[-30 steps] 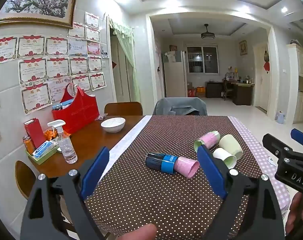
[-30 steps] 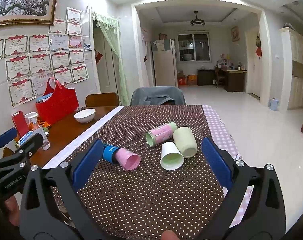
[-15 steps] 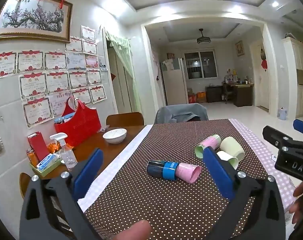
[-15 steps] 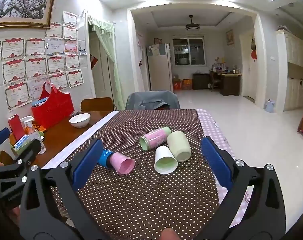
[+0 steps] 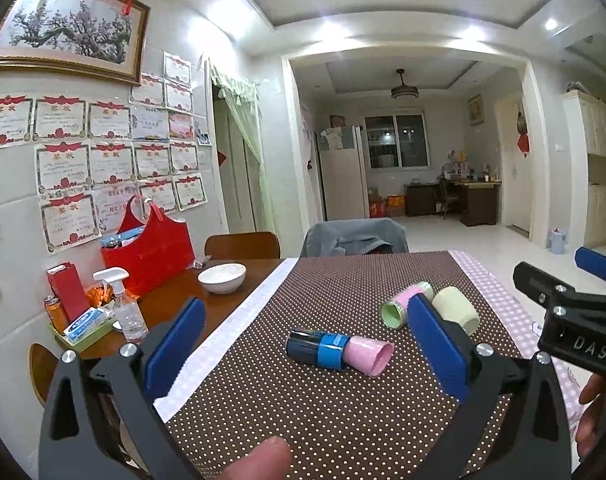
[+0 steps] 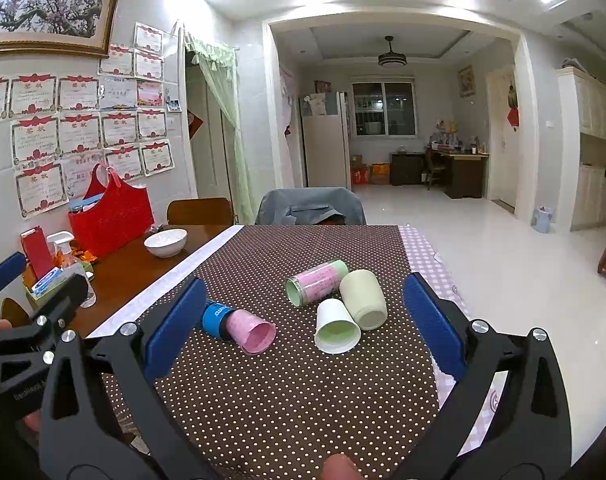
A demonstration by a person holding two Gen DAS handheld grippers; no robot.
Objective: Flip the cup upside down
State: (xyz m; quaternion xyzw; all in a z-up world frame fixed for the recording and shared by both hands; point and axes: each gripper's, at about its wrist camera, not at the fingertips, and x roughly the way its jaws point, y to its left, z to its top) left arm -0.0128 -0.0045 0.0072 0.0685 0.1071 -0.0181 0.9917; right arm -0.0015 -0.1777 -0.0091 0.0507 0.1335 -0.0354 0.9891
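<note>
Several cups lie on their sides on the brown dotted tablecloth (image 6: 295, 392). A pink cup (image 6: 252, 332) is stuck on a dark bottle with a blue band (image 5: 318, 349). A white cup (image 6: 337, 332), a pale green cup (image 6: 363, 298) and a pink-and-green tumbler (image 6: 315, 282) lie together to its right. My left gripper (image 5: 305, 346) is open and empty, above the near table, with the pink cup (image 5: 369, 354) ahead between its fingers. My right gripper (image 6: 303, 320) is open and empty, and frames the cluster of cups.
A white bowl (image 6: 166, 241), a red bag (image 6: 111, 216), a spray bottle (image 5: 125, 304) and a tray of small items (image 5: 83, 322) stand on the wooden table at the left. Chairs (image 6: 311, 206) stand at the far edge. The table's right edge drops to the floor.
Both grippers have risen and tilted a little, so the table and cups sit lower in each view. Both stay open. The cups have not moved.
</note>
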